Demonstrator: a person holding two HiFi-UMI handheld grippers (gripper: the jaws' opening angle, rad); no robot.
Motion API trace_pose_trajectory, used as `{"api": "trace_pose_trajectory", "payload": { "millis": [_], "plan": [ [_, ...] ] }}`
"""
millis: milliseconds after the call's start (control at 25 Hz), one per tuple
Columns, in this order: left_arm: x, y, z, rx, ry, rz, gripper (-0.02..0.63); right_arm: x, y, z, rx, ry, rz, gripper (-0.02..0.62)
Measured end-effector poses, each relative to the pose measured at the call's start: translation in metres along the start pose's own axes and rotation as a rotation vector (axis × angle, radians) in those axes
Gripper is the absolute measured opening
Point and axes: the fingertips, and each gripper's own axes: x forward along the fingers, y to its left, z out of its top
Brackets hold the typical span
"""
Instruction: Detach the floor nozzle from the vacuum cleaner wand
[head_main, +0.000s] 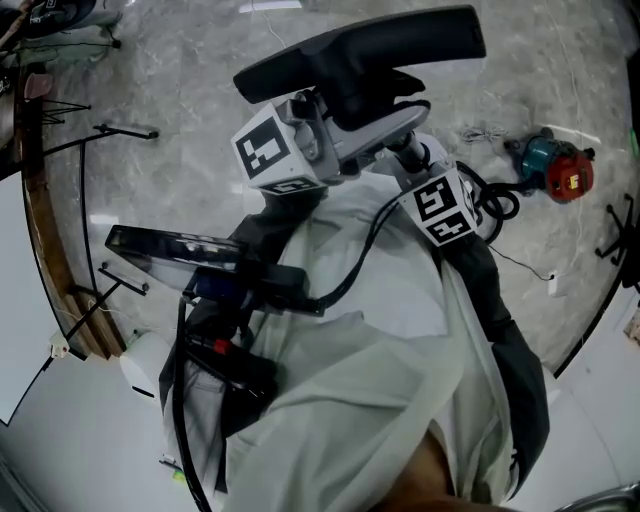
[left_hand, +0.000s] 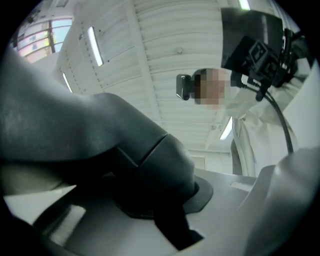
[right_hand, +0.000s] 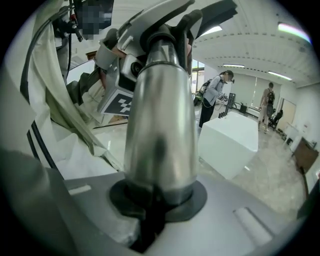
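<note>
In the left gripper view our left gripper (left_hand: 165, 200) has its fingers clamped on the dark neck of the floor nozzle (left_hand: 115, 145); only the head view shows its long black head beyond them. Our right gripper (right_hand: 155, 205) holds the silver wand (right_hand: 160, 115) between its fingers.

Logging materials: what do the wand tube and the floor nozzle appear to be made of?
Wand: metal, probably polished aluminium or steel. The silvery tube reflects the room in soft, stretched streaks.
Floor nozzle: most likely moulded plastic, dark grey to black, with a matte finish. Its highlights are dull and even, and its curves and seams are smooth, with no metallic shine.
</note>
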Motion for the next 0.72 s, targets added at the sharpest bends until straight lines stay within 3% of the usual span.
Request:
{"api": "trace_pose_trajectory", "payload": {
  "millis": [120, 320, 400, 480, 560, 640, 720],
  "plan": [
    [0.004, -0.015, -0.001, 0.027, 0.040, -0.094, 0.072, -0.005, 0.005, 0.003, -0.014, -0.014, 0.055, 0.038],
    [0.002, -0.035, -0.003, 0.020, -0.013, -0.220, 0.072, -0.018, 0.022, -0.002, -0.028, -0.034, 0.246, 0.038],
    [0.002, -0.040, 0.000, -0.006, -0.048, -0.265, 0.072, -0.022, 0.024, -0.002, -0.032, -0.036, 0.277, 0.038],
    [0.006, -0.036, -0.001, 0.023, -0.047, -0.234, 0.071, -0.022, 0.016, -0.001, -0.015, -0.032, 0.215, 0.038],
    [0.013, -0.023, -0.003, 0.075, -0.040, -0.131, 0.071, -0.020, 0.001, 0.001, 0.019, -0.034, 0.084, 0.038],
    [0.019, -0.011, -0.002, 0.068, -0.065, -0.037, 0.071, -0.019, -0.012, 0.003, 0.046, -0.043, -0.036, 0.040],
    [0.024, -0.006, 0.002, 0.044, -0.097, -0.002, 0.071, -0.020, -0.019, 0.003, 0.058, -0.050, -0.094, 0.040]
  ]
}}
